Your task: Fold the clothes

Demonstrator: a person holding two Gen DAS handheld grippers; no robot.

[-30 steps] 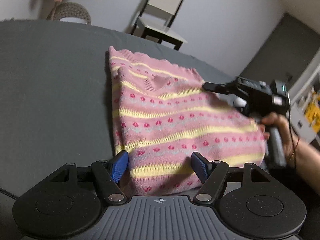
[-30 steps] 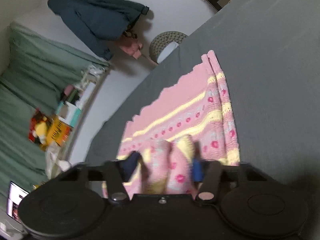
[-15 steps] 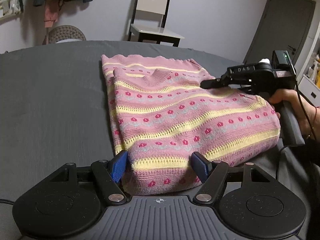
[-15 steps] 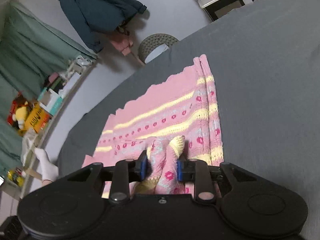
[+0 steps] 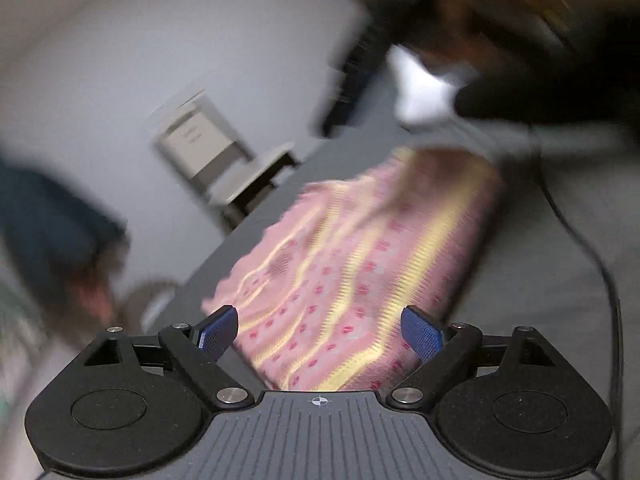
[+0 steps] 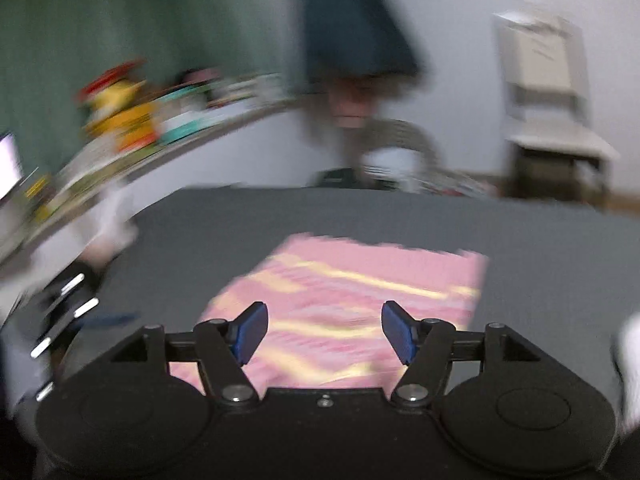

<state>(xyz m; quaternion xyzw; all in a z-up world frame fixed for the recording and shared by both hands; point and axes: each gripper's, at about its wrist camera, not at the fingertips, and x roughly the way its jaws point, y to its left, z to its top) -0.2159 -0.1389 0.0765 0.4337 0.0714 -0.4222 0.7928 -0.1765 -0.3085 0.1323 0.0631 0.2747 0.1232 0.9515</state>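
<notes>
Ahead of me: pale wall [image 6: 460, 20], white chair [image 6: 548, 92], green curtain [image 6: 120, 20], cluttered shelf [image 6: 168, 132], dark jacket [image 6: 352, 28] hanging; all blurry.

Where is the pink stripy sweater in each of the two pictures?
Left wrist view: the pink sweater runs slantwise through the middle, down between the open left gripper.
Right wrist view: the sweater lies low in the middle, behind the open right gripper.
Shared landmark: the pale chair by the wall.
</notes>
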